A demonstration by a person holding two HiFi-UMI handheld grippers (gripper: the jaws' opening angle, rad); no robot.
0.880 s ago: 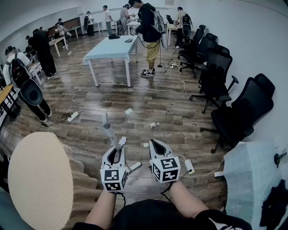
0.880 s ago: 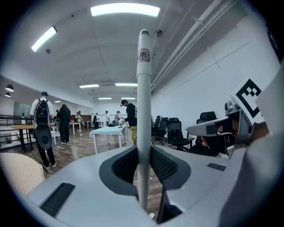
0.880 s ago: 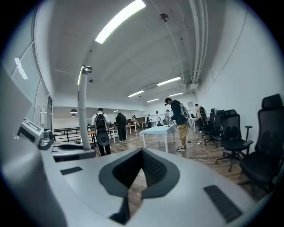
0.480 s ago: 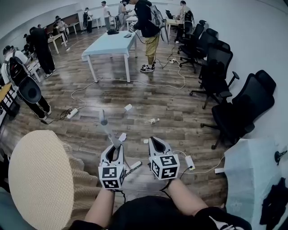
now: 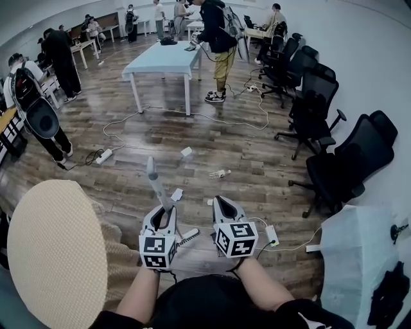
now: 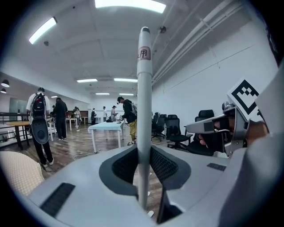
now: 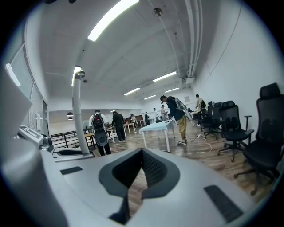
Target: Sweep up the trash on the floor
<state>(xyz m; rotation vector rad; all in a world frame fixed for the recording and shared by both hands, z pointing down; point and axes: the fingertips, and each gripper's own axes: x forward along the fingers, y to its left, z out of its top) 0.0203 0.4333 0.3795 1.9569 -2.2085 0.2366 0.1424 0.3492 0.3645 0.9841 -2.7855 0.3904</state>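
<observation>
Left gripper view shows left gripper (image 6: 143, 155) clamping broom handle (image 6: 143, 97); right gripper (image 7: 141, 165) closed, empty.

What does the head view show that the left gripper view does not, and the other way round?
Only the head view: the trash scraps lying on the floor, the brush head low beside the left claw, and a white power strip.
Only the left gripper view: the ceiling light and the small label near the top of the broom handle.
Both: the left claw shut on that handle, the light blue table and the black office chairs.
</observation>
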